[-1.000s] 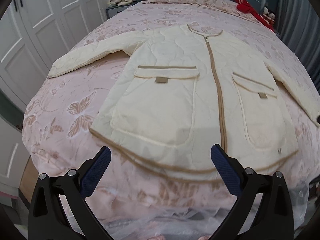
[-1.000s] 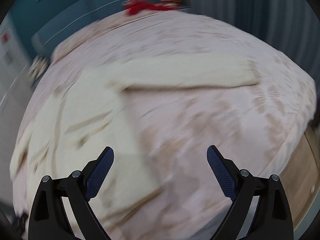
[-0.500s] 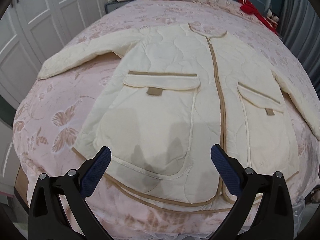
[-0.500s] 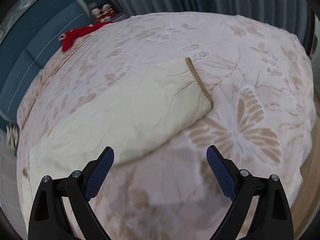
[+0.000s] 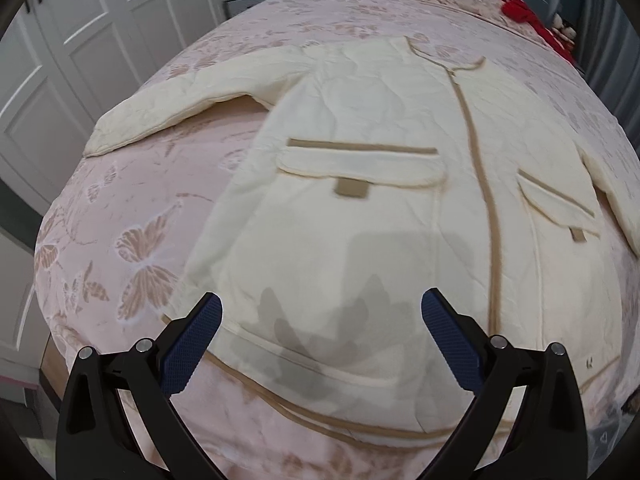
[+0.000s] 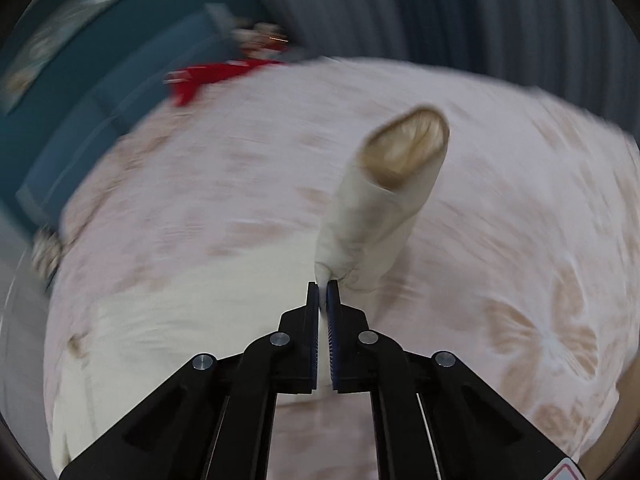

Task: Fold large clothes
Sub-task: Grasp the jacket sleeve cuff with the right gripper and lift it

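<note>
In the left view, the left tool (image 5: 320, 326) is wide open and holds nothing; the jacket (image 5: 360, 208) lies flat on the bed (image 5: 132, 200) just ahead of it. In the right view, the right tool (image 6: 323, 288) is closed on the sleeve (image 6: 380, 208), which rises ahead of its tips, cuff open.

bare bedspread (image 5: 120, 216) lies open left of the jacket (image 5: 360, 200); a red item (image 5: 520, 12) sits beyond its collar.

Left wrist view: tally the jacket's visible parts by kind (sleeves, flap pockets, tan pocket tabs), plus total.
Sleeves: 2, one and another
Flap pockets: 2, one and another
Tan pocket tabs: 2, one and another
Total: 6, all on the cream jacket
</note>
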`<state>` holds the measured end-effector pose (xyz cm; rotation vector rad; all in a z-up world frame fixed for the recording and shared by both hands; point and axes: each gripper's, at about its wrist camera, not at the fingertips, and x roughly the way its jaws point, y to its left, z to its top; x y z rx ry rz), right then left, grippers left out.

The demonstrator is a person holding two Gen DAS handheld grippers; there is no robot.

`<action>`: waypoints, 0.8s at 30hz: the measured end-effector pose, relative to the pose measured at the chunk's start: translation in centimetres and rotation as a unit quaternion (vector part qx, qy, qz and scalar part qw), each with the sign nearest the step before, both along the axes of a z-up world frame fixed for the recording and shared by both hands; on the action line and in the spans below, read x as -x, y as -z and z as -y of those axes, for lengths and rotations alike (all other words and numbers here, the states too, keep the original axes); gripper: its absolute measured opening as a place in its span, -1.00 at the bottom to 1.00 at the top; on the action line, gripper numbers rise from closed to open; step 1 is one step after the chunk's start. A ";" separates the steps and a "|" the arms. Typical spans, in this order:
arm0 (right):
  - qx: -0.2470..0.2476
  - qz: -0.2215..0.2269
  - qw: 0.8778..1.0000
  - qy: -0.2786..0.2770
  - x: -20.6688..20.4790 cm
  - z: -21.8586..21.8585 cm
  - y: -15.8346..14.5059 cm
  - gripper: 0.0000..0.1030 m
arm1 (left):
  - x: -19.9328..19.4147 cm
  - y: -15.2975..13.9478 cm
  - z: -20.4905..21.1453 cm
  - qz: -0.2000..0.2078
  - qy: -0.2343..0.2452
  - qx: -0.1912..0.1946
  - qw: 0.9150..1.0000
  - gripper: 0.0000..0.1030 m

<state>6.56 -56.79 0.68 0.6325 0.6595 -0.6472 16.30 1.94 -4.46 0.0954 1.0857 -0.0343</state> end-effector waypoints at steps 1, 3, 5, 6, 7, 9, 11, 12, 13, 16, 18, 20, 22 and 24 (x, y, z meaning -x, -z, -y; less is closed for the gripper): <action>0.017 0.011 0.999 -0.038 -1.7 -2.5 -1.8 -0.98 | -0.4 0.0 -0.3 0.000 -0.005 0.001 1.000 0.90; 0.038 0.033 0.992 -0.119 -5.3 -8.2 -4.9 -0.98 | -1.0 0.1 -0.9 0.001 -0.016 0.000 1.000 0.90; 0.049 0.041 0.981 -0.183 -8.4 -13.2 -6.5 -0.98 | -1.4 0.0 -1.3 0.003 -0.023 -0.003 1.000 0.90; 0.049 0.044 0.974 -0.215 -10.0 -15.9 -6.9 -0.98 | -1.7 0.0 -1.7 0.004 -0.027 -0.002 1.000 0.90; 0.047 0.046 0.969 -0.239 -11.2 -18.1 -7.1 -0.98 | -1.9 -0.1 -1.9 0.004 -0.029 0.000 1.000 0.90; 0.039 0.049 0.958 -0.282 -13.4 -22.1 -7.1 -0.99 | -2.3 -0.1 -2.5 0.004 -0.034 0.005 0.999 0.90; 0.039 0.040 0.946 -0.319 -15.5 -26.3 -6.5 -0.99 | -2.8 -0.1 -3.1 0.004 -0.039 0.010 0.999 0.90; 0.041 0.030 0.944 -0.326 -16.5 -28.1 -5.8 -0.99 | -3.0 -0.1 -3.6 0.003 -0.043 0.013 0.999 0.90; 0.038 0.025 0.945 -0.324 -16.6 -28.6 -5.4 -0.99 | -3.3 -0.1 -4.0 0.001 -0.046 0.016 0.999 0.90; 0.044 -0.009 0.958 -0.283 -15.9 -27.6 -3.4 -0.55 | -4.1 -0.1 -4.8 -0.002 -0.046 0.019 0.999 0.90; 0.094 -0.045 0.963 -0.247 -14.5 -26.0 -2.6 -0.12 | -4.8 -0.2 -4.7 0.001 -0.040 0.014 0.999 0.90; 0.146 -0.104 0.959 -0.221 -13.2 -23.3 -1.1 -0.02 | -5.2 -0.2 -4.6 0.003 -0.037 0.013 0.999 0.90; 0.172 -0.145 0.953 -0.203 -12.3 -20.0 0.3 -0.02 | -5.8 -0.1 -4.0 0.004 -0.034 0.013 0.999 0.90; 0.192 -0.194 0.945 -0.178 -11.8 -16.3 2.2 -0.02 | -6.1 0.0 -3.2 0.005 -0.030 0.013 0.999 0.90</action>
